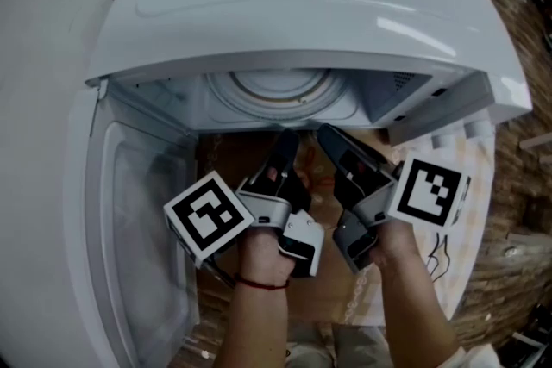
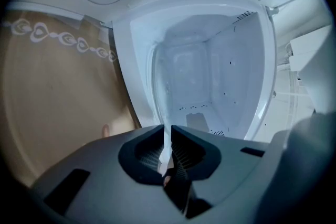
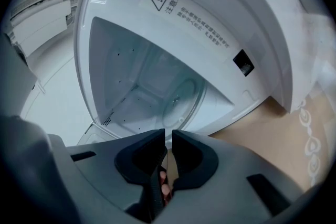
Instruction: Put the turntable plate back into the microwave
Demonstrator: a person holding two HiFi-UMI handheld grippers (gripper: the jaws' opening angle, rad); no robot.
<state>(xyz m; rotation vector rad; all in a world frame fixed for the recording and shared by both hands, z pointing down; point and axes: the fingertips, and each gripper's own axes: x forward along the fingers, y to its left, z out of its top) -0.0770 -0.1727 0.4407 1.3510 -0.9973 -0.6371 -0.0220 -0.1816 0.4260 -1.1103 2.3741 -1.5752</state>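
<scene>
The clear glass turntable plate [image 1: 276,90] lies inside the white microwave [image 1: 285,4], its rings showing under the top edge. My left gripper [image 1: 286,138] is shut on the plate's near rim. In the left gripper view the plate [image 2: 160,86] runs edge-on from the jaws [image 2: 167,136] into the cavity [image 2: 210,71]. My right gripper [image 1: 328,134] sits just to the right, also at the near rim. In the right gripper view the jaws [image 3: 168,139] stand almost together on a pale sliver, with the round plate [image 3: 184,99] beyond them.
The microwave door [image 1: 129,211] hangs open on the left. The control side [image 1: 448,112] juts out on the right. The oven stands on a brown table [image 2: 52,92] with a lace-patterned cloth [image 1: 466,177]. Both hands are close together in front of the opening.
</scene>
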